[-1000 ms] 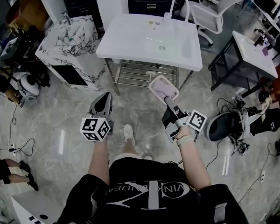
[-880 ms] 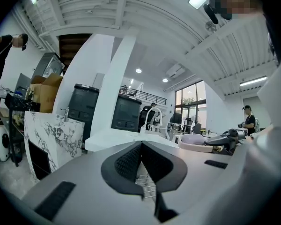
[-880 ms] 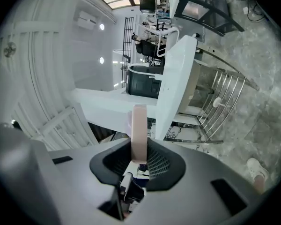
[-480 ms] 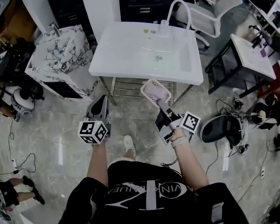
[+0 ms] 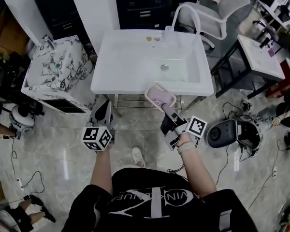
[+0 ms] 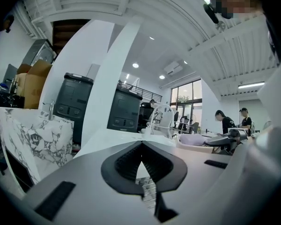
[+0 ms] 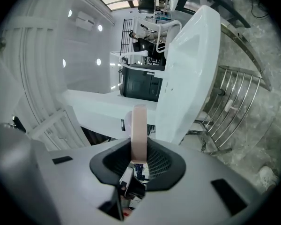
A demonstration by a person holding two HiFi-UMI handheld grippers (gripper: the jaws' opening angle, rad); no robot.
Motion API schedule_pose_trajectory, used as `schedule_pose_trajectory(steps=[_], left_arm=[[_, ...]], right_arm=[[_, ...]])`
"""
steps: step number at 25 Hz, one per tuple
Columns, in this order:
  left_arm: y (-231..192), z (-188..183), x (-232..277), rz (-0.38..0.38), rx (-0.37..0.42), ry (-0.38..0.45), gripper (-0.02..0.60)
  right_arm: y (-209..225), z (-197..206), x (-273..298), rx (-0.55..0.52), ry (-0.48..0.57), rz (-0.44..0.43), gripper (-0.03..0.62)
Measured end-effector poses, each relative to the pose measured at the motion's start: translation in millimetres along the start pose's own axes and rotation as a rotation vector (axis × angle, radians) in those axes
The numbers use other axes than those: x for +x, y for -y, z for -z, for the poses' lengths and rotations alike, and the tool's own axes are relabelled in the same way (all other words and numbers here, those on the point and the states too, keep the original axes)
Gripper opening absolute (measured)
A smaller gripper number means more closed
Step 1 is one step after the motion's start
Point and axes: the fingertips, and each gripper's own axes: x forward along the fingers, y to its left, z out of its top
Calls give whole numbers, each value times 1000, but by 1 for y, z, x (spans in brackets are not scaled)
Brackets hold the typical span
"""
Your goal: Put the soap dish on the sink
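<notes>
Right claw [image 5: 165, 106] is clamped on the rim of the pink soap dish [image 5: 159, 94]. The dish is held flat just at the sink [image 5: 130, 62] front edge, not set down yet. Rim grip likely keeps it level for placing. Left claw [image 5: 104, 105] is pinched together, empty, idle beside it.

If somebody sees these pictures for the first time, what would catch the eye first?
The big white sink in the middle of the head view stands out first. At its front edge, the right gripper holds a pink soap dish; the left gripper is shut and empty.
</notes>
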Motion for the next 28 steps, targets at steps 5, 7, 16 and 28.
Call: schedule_pose_trajectory(steps=[5,7,16,28], left_arm=[[-23,-6,26,20,4,-5,15],[-31,-7,38,29,6,-8,15],[-46,-8,86,98,4,-23,15],[-69,-12,130,98,-2,-20,15]], right_arm=[[2,-9,29,0,23,5,87],[3,-12,41,4,31,9,87],[5,-31,77,-9,70,15,87],[17,-52,132,-5,11,34,87]])
